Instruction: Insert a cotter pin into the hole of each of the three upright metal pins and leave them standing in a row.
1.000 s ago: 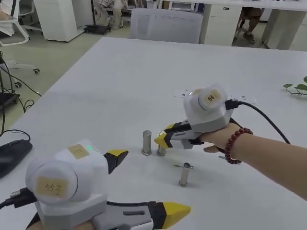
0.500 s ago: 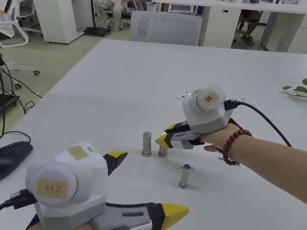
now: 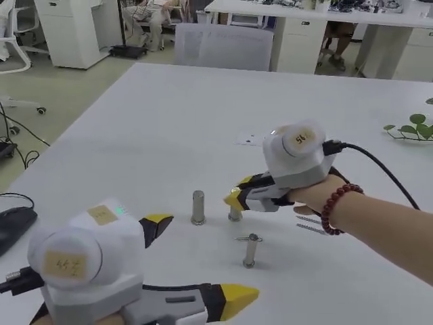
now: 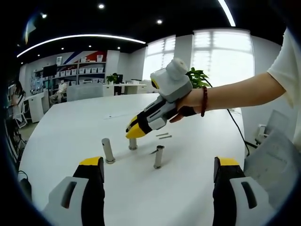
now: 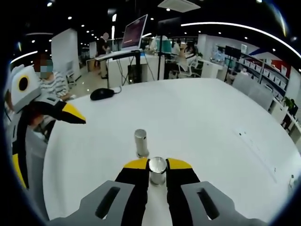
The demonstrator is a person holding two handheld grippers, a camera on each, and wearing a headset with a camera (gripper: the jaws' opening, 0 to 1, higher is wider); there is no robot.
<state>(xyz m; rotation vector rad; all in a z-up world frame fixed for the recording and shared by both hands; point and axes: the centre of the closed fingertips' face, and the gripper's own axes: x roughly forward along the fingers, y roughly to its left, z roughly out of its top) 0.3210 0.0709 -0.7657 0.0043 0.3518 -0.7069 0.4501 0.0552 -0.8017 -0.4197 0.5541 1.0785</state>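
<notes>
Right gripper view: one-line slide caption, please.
Right tongs clamp one upright metal pin; a second pin stands just beyond on the white table.

Grippers: left gripper (image 3: 203, 258) and right gripper (image 3: 234, 198) are cased white-grey, tipped yellow.
Lead: black cable (image 3: 372, 164).
Wrist: red bead bracelet (image 3: 331, 203) is worn.
Arm: white sleeve (image 4: 288, 70).

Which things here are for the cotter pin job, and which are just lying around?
Job: left metal pin, middle metal pin in right gripper, near metal pin with cotter pin, loose cotter pins.
Lying about: computer mouse, plant.
</notes>
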